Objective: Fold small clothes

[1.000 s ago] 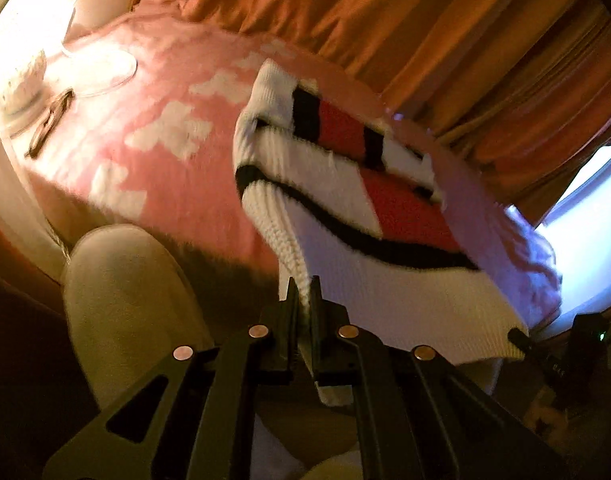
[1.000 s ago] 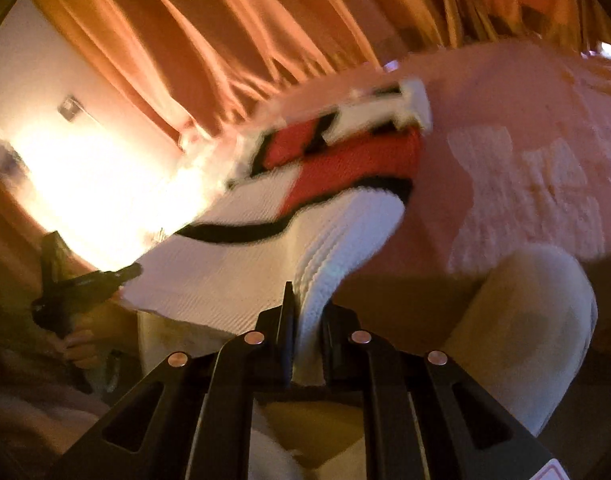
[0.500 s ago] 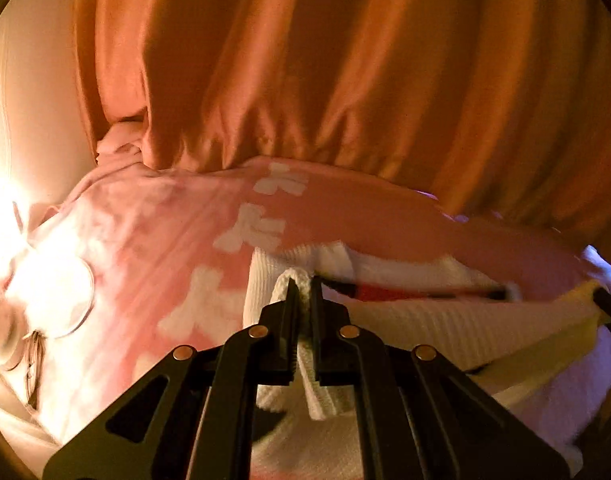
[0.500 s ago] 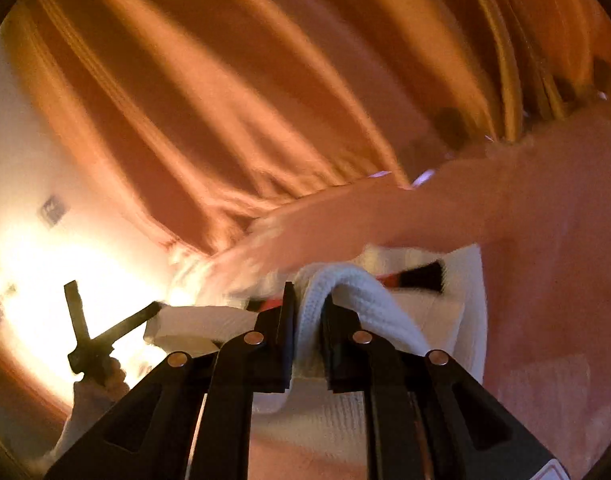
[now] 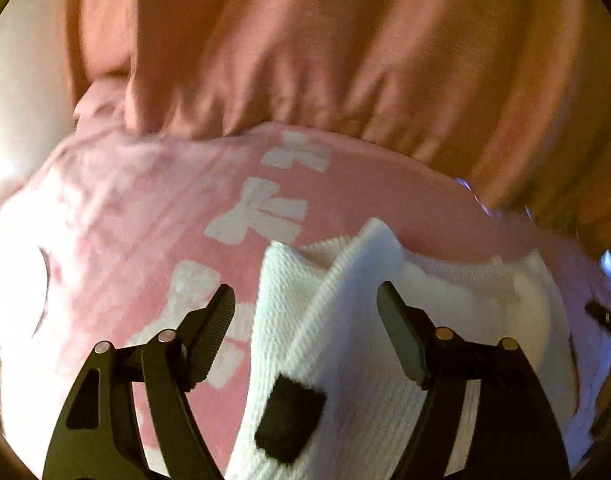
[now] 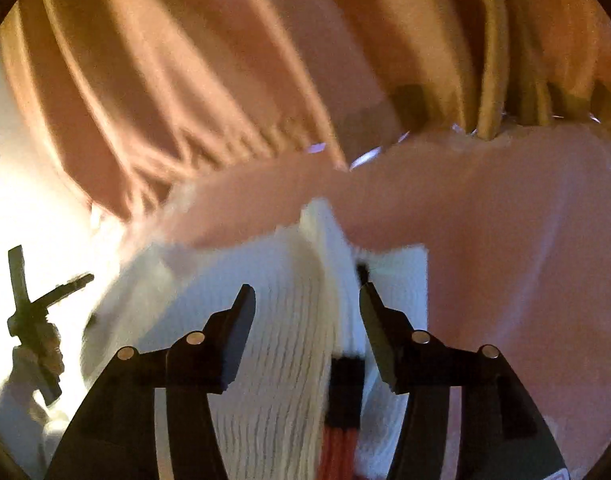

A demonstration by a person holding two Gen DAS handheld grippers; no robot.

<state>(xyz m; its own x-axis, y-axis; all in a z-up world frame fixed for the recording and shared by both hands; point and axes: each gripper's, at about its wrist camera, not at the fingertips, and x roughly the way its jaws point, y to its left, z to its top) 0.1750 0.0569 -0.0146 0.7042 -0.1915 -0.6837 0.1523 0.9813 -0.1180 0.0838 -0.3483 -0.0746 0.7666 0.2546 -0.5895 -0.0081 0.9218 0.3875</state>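
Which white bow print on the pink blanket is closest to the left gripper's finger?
The lowest bow print, just above the left fingertip of the left gripper; the other two sit farther up the pink blanket.

A bed covered by a pink blanket (image 5: 385,192) printed with white bow shapes carries everything here; in the right wrist view the same blanket (image 6: 505,220) looks plain pink. A white knitted sweater (image 5: 345,340) lies folded on it, doubled over with a corner sticking up at the far edge; black and red stripes show on the sweater (image 6: 273,340) near the lower fold. Orange curtains meet the blanket's far edge.
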